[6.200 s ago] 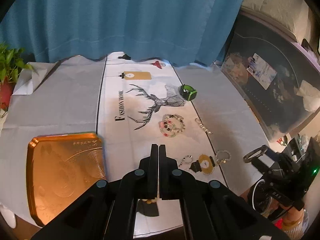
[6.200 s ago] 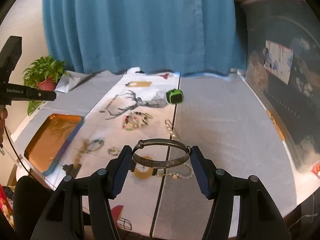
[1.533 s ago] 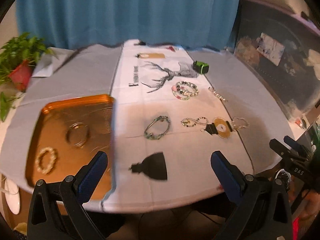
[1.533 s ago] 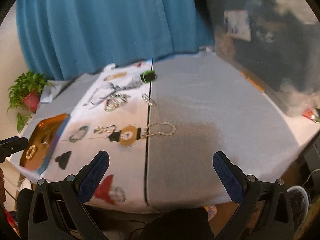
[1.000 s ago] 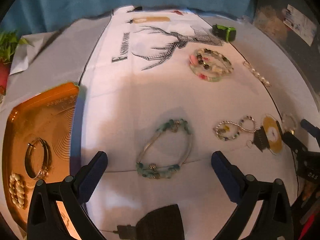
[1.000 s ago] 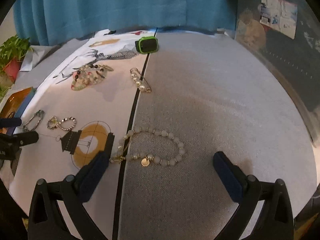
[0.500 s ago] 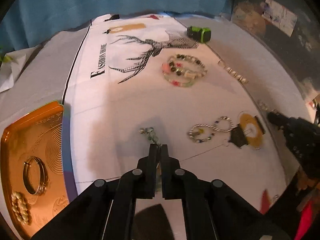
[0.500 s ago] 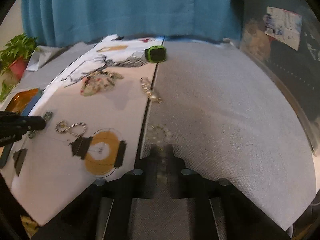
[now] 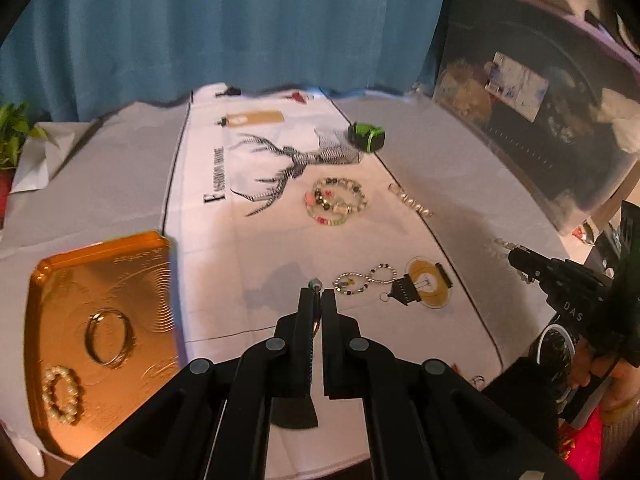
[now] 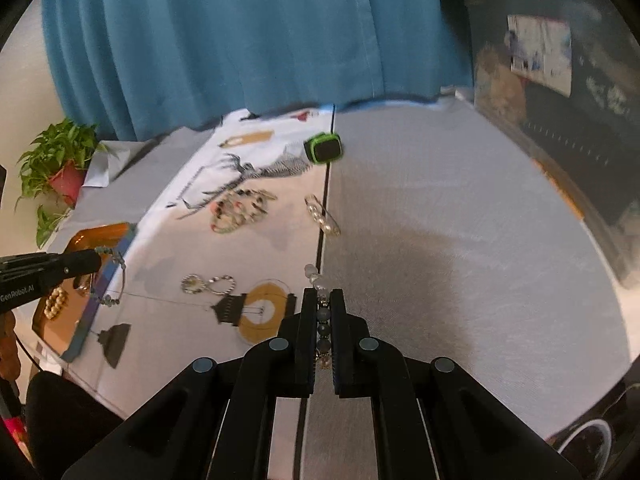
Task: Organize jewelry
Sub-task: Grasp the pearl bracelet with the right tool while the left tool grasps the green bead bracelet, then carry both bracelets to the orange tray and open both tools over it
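1. Left wrist view: the left gripper (image 9: 317, 300) was clamped on a thin green-beaded bangle (image 9: 316, 283), only its tip showing between the fingers. The rectangular copper tray (image 9: 44, 276), holding a metal bangle (image 9: 107, 340) and a pearl bracelet (image 9: 60, 394), lay to the gripper's left, nearer this hand.
2. Right wrist view: the right gripper (image 10: 323, 300) pinched a pale beaded bracelet (image 10: 322, 316), strung along the fingers; the tray lay far left.
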Action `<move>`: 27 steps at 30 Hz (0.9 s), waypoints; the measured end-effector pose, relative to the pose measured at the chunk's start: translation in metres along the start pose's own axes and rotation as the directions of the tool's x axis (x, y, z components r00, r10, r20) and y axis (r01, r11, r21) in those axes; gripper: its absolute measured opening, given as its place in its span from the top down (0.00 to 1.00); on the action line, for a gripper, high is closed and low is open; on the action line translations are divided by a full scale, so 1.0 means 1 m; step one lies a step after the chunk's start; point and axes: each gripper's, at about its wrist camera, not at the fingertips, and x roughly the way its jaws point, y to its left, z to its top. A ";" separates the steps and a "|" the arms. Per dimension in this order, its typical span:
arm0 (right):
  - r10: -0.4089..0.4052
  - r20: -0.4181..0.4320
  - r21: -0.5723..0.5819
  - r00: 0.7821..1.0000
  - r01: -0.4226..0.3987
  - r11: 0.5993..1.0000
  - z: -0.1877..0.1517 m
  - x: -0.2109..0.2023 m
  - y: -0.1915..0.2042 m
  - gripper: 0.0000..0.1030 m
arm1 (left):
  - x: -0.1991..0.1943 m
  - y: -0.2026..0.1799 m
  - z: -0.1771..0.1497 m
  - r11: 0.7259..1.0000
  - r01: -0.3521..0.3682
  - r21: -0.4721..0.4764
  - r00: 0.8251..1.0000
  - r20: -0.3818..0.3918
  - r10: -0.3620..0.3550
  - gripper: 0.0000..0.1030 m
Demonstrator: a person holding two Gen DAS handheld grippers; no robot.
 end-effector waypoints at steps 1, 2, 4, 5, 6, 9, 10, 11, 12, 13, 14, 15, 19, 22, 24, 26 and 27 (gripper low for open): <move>0.000 0.004 -0.002 1.000 0.000 1.000 0.001 -0.005 0.002 0.94 | -0.008 0.000 -0.002 1.000 -0.003 -0.006 1.000 0.008 0.003 0.99; 0.001 0.008 -0.004 1.000 -0.001 1.000 0.002 -0.010 0.004 0.94 | -0.014 0.000 -0.003 1.000 -0.005 -0.011 1.000 0.017 0.006 0.99; 0.004 0.021 -0.012 1.000 -0.004 1.000 0.001 -0.026 0.013 0.94 | -0.032 0.002 -0.008 1.000 -0.017 -0.025 0.999 0.040 0.018 0.99; 0.006 0.027 -0.017 1.000 -0.006 1.000 0.000 -0.033 0.017 0.94 | -0.043 0.003 -0.012 0.999 -0.029 -0.035 0.998 0.052 0.031 0.99; 0.012 0.034 -0.024 0.999 -0.011 1.000 -0.001 -0.042 0.022 0.94 | -0.050 0.005 -0.015 0.998 -0.039 -0.043 0.997 0.058 0.041 0.99; 0.030 0.052 -0.047 0.998 -0.027 0.999 -0.007 -0.062 0.039 0.94 | -0.075 0.010 -0.029 0.995 -0.065 -0.070 0.995 0.071 0.070 0.99; 0.042 0.058 -0.057 0.997 -0.039 0.998 -0.011 -0.073 0.048 0.94 | -0.084 0.012 -0.036 0.995 -0.069 -0.075 0.994 0.077 0.075 0.99; 0.051 0.061 -0.065 0.997 -0.047 0.997 -0.013 -0.076 0.054 0.94 | -0.092 0.013 -0.043 0.994 -0.073 -0.080 0.993 0.083 0.079 0.99; 0.069 0.065 -0.079 0.996 -0.063 0.995 -0.018 -0.086 0.064 0.94 | -0.101 0.015 -0.051 0.994 -0.075 -0.084 0.993 0.088 0.083 0.99; 0.081 0.066 -0.088 0.995 -0.075 0.993 -0.022 -0.091 0.070 0.94 | -0.106 0.016 -0.056 0.993 -0.079 -0.086 0.992 0.089 0.086 0.99; 0.096 0.066 -0.102 0.993 -0.089 0.991 -0.027 -0.099 0.079 0.94 | -0.117 0.018 -0.066 0.992 -0.084 -0.090 0.991 0.095 0.092 0.99; 0.109 0.064 -0.116 0.992 -0.101 0.988 -0.032 -0.105 0.087 0.94 | -0.126 0.020 -0.075 0.992 -0.088 -0.092 0.990 0.099 0.097 0.99; 0.161 0.049 -0.178 0.986 -0.150 0.973 -0.056 -0.129 0.119 0.94 | -0.154 0.025 -0.106 0.989 -0.097 -0.112 0.988 0.111 0.110 0.99; 0.199 0.024 -0.215 0.980 -0.189 0.958 -0.074 -0.141 0.140 0.94 | -0.172 0.028 -0.129 0.986 -0.117 -0.121 0.985 0.116 0.131 0.99; 0.223 0.002 -0.235 0.975 -0.216 0.948 -0.086 -0.147 0.154 0.94 | -0.184 0.031 -0.144 0.984 -0.125 -0.129 0.983 0.121 0.140 0.99; 0.246 -0.024 -0.261 0.969 -0.244 0.934 -0.099 -0.153 0.169 0.94 | -0.191 0.034 -0.153 0.982 -0.127 -0.142 0.982 0.123 0.145 0.99; 0.252 -0.032 -0.270 0.967 -0.251 0.930 -0.103 -0.155 0.174 0.94 | -0.195 0.037 -0.159 0.980 -0.125 -0.154 0.982 0.123 0.144 0.99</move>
